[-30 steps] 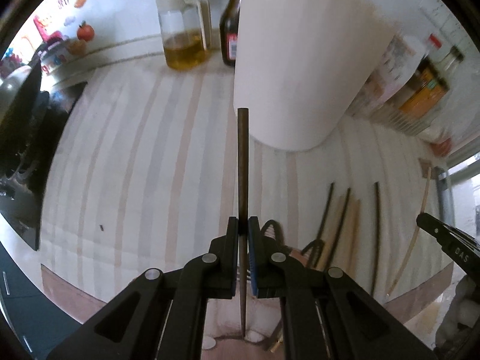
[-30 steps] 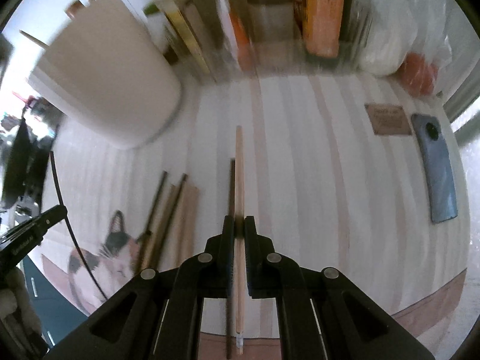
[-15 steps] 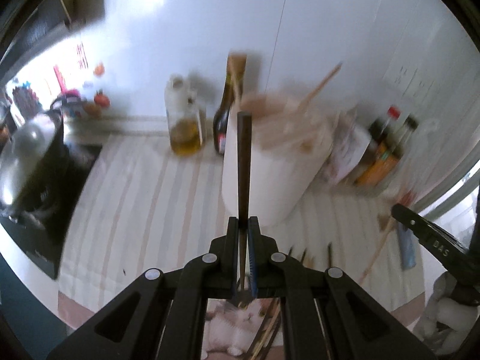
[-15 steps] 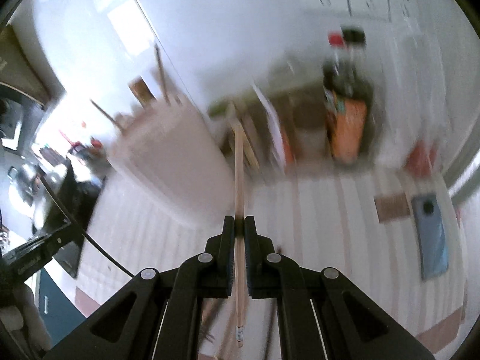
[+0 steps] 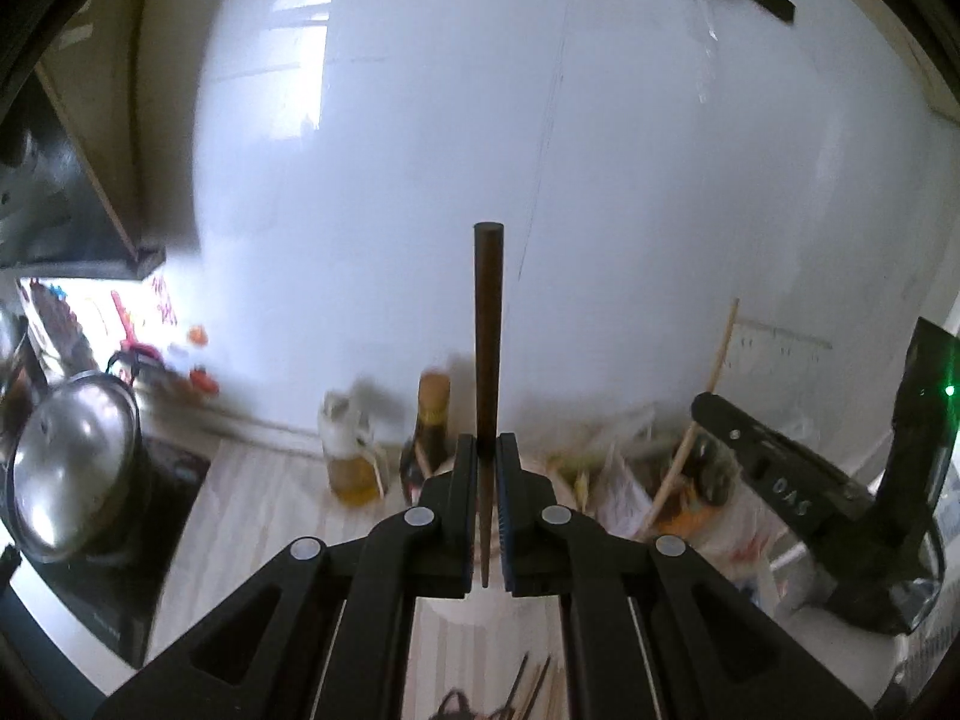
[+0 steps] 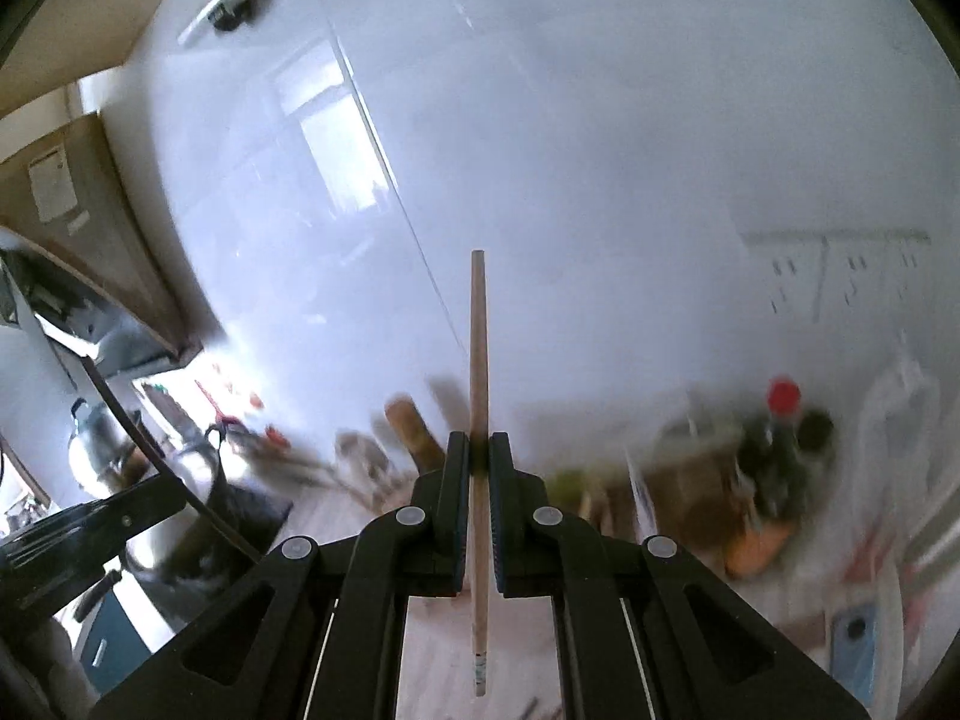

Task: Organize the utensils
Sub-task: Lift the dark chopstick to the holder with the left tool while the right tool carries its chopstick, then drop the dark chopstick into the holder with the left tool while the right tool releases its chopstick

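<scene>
My left gripper [image 5: 485,450] is shut on a dark brown chopstick [image 5: 487,330] that points up against the white wall. My right gripper [image 6: 478,450] is shut on a light wooden chopstick [image 6: 478,360], also pointing up; it shows in the left wrist view [image 5: 711,396] too. Both are raised high above the counter. The white utensil holder is mostly hidden behind the left fingers [image 5: 528,516]. Several chopsticks [image 5: 534,684] lie on the counter below.
An oil jug [image 5: 351,456] and a dark sauce bottle [image 5: 429,438] stand at the wall. A steel pot [image 5: 72,468] sits on the stove at left. Bottles [image 6: 780,444] and packets crowd the right. A phone [image 6: 855,654] lies on the counter.
Both grippers have lifted and tilted up from the counter, each carrying its chopstick. The views now face the wall rather than the striped counter and holder.
</scene>
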Demonstrator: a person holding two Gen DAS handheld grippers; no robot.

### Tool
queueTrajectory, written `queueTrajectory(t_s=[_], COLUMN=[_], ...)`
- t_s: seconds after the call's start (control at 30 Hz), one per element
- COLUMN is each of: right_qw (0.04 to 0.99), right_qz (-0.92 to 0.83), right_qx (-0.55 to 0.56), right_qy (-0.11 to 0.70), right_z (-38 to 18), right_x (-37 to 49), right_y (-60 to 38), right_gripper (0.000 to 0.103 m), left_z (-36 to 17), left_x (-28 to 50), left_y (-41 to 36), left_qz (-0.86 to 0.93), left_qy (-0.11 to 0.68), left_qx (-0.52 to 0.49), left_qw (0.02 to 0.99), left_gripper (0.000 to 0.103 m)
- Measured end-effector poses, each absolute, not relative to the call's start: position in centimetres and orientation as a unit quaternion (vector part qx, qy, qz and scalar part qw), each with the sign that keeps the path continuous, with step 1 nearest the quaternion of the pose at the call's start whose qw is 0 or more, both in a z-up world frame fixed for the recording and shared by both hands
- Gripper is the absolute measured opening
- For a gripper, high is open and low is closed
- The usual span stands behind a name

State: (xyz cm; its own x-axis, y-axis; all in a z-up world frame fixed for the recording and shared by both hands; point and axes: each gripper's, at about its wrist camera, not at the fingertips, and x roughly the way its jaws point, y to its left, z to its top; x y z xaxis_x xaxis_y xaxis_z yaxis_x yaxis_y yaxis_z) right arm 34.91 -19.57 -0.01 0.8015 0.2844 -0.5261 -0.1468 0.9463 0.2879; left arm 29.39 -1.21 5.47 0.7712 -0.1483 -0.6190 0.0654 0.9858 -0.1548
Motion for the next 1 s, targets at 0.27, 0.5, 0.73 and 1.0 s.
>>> queueTrajectory(t_s=[0.27,0.5,0.73,1.0], right_qw=[0.95,0.956,0.957,0.943], right_qz=[0.117,0.123,0.136,0.165], right_qx=[0.137,0.127,0.111,0.096], right_qy=[0.255,0.232,0.233,0.272], right_z=[1.6,-0.1,-3.2,-6.0], right_x=[41.1,45.3,48.2,49.3], right_y=[-18.0,-16.4,-14.6,-13.8], right_gripper=[0.006,0.006,0.006,0.007], left_z=[5.4,1.8,-0.8,-1.0], left_x=[35.2,38.7,41.2,41.1], left_y=[-0.4,0.0,0.2,-0.1], left_qz=[-0.029,-0.019,-0.015,0.001], left_qy=[0.337,0.373,0.398,0.41], left_qx=[-0.057,-0.069,-0.071,-0.067], left_qw=[0.939,0.925,0.915,0.91], left_gripper=[0.003,0.004,0.004,0.012])
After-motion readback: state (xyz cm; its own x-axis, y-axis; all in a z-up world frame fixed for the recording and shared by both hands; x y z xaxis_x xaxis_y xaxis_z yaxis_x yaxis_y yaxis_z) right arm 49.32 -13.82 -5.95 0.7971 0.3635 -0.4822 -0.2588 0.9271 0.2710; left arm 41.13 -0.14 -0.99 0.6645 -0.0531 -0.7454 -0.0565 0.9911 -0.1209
